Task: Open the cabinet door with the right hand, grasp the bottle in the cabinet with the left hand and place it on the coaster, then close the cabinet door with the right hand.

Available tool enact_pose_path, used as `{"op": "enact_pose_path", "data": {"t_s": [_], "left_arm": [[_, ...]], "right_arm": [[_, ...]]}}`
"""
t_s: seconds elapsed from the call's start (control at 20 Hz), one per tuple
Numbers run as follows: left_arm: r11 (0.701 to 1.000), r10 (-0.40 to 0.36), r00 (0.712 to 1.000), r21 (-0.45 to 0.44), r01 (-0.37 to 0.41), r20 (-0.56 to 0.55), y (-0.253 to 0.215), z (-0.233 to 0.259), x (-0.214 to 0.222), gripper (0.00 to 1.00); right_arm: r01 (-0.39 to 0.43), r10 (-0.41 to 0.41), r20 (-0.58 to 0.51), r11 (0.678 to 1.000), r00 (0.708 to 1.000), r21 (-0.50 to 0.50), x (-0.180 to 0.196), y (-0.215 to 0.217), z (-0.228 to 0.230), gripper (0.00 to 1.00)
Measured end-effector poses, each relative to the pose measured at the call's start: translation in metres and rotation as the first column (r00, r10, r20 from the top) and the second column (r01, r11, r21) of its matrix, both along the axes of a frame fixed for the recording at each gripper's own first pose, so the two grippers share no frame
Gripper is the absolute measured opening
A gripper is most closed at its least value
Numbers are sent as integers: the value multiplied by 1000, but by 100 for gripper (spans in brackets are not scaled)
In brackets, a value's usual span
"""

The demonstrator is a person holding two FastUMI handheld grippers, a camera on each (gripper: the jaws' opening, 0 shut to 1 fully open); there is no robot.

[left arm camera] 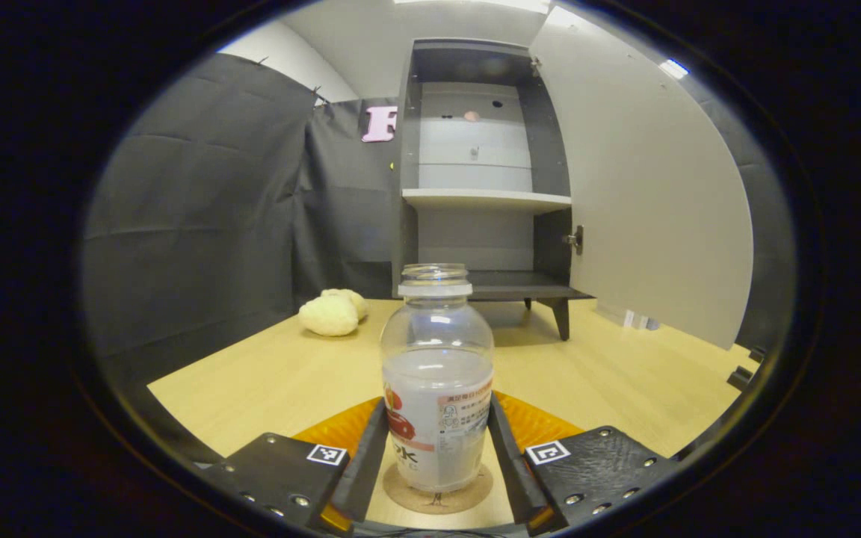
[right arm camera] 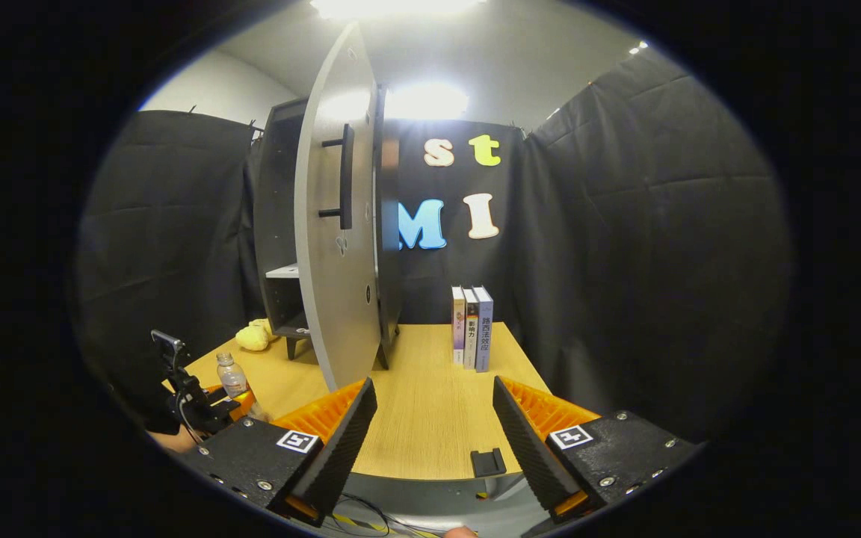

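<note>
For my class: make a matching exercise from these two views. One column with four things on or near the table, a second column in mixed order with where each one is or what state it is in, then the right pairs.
Things
1. bottle
2. cabinet door
3. books
4. plush toy

Places or states
A. swung open
B. lying on the table left of the cabinet
C. standing on the coaster, between the left gripper's jaws
D. upright in a row by the cloth wall

Pairs: 1-C, 2-A, 3-D, 4-B

Left gripper (left arm camera: 436, 478), right gripper (right arm camera: 434, 437): ridged fingers, black screw-studded bodies, square black-white marker tags.
</note>
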State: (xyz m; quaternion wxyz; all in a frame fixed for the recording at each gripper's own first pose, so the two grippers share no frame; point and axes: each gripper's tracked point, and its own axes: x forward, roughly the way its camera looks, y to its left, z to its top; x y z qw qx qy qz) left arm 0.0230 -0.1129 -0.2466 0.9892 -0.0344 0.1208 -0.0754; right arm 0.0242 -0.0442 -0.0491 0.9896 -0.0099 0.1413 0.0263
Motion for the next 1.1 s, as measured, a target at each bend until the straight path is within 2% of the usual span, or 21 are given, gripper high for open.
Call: {"op": "enact_pose_path", "data": {"t_s": [0.05, 0.1, 0.15, 0.2, 0.25, 0.3, 0.35, 0.4, 0.5, 0.65, 0.7, 0.85, 0.9, 0.95, 1.1], "left_arm": [[1000, 0, 1000, 3, 0, -8, 0, -3, -1, 72], [1000, 4, 1000, 13, -4, -3, 0, 0, 0, 77], [1000, 4, 1000, 23, -4, -1, -1, -5, 2, 67], [999, 4, 1000, 35, -4, -9, 0, -7, 2, 73], [999, 7, 1000, 42, -6, -22, 0, -9, 3, 69], [999, 12, 999, 43, -11, -34, 0, -8, 1, 78], [999, 21, 999, 41, -19, -43, 0, -8, 1, 75], [999, 26, 998, 35, -24, -48, -1, -7, -1, 81], [999, 23, 999, 38, -22, -38, -1, 1, -1, 81], [999, 8, 1000, 36, -8, -20, -3, 26, -7, 81], [1000, 6, 1000, 30, -6, -12, -2, 37, -9, 81], [1000, 2, 1000, -25, -2, -8, -3, 66, -17, 81], [999, 7, 1000, -32, -7, 2, 0, 76, -19, 81], [999, 6, 1000, -39, -6, 10, 3, 88, -22, 81], [999, -2, 1000, -50, 3, 25, 4, 119, -29, 81]], "right_arm": [[-6, 6, 5, 1000, 1000, -3, 2, 2, 2, 96], [-9, 9, 11, 1000, 1000, -6, 2, 2, 4, 96], [-12, 12, 14, 1000, 1000, -7, 4, 3, 6, 96], [-16, 16, 13, 1000, 1000, -6, 5, 5, 6, 96], [-19, 19, 14, 1000, 1000, -4, 5, 7, 8, 96], [-22, 22, 21, 1000, 1000, -4, 5, 7, 13, 96], [-23, 23, 30, 1000, 999, -5, 7, 8, 17, 96], [-22, 22, 41, 1000, 999, -4, 9, 8, 21, 96], [-21, 20, 66, 1000, 998, 3, 13, 10, 30, 96], [-19, 17, 97, 1000, 995, 12, 19, 15, 42, 96], [-16, 14, 106, 1000, 994, 17, 21, 15, 45, 93], [-25, 20, 134, 999, 991, 34, 33, 20, 59, 96], [-25, 19, 151, 999, 988, 34, 38, 20, 67, 93], [-24, 18, 170, 999, 985, 34, 42, 20, 75, 96], [-24, 15, 207, 999, 978, 40, 59, 20, 91, 96]]}}
